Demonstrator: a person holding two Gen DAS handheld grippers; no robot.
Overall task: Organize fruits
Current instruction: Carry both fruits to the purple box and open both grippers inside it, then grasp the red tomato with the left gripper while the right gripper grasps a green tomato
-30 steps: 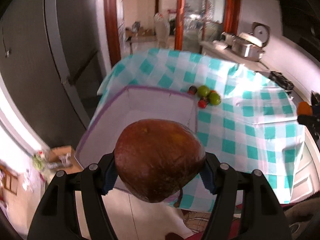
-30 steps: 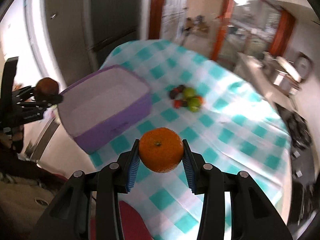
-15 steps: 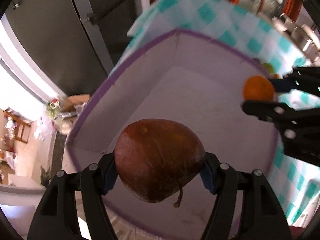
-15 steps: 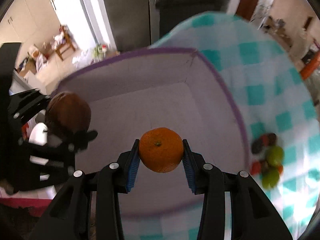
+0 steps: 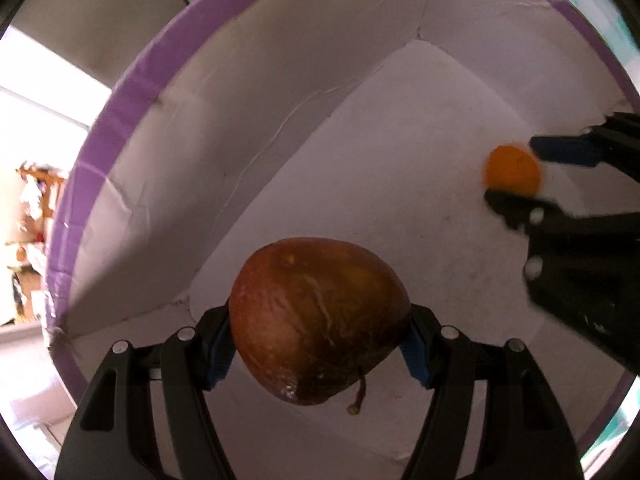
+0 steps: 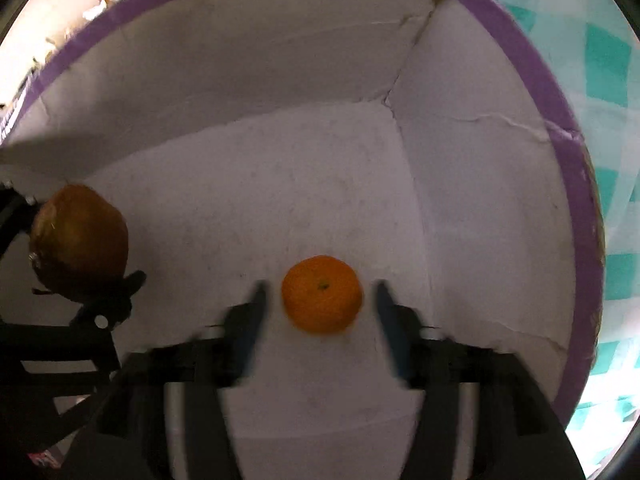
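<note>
We have both grippers down inside the purple-rimmed box [image 6: 560, 128]. Our right gripper [image 6: 320, 304] has its jaws spread clear of the orange [image 6: 322, 294], which looks released into the box — whether it rests on the floor yet we cannot tell. Our left gripper [image 5: 318, 344] clamps the brown fruit [image 5: 320, 324] above the floor — that drop remains, we judge.
</note>
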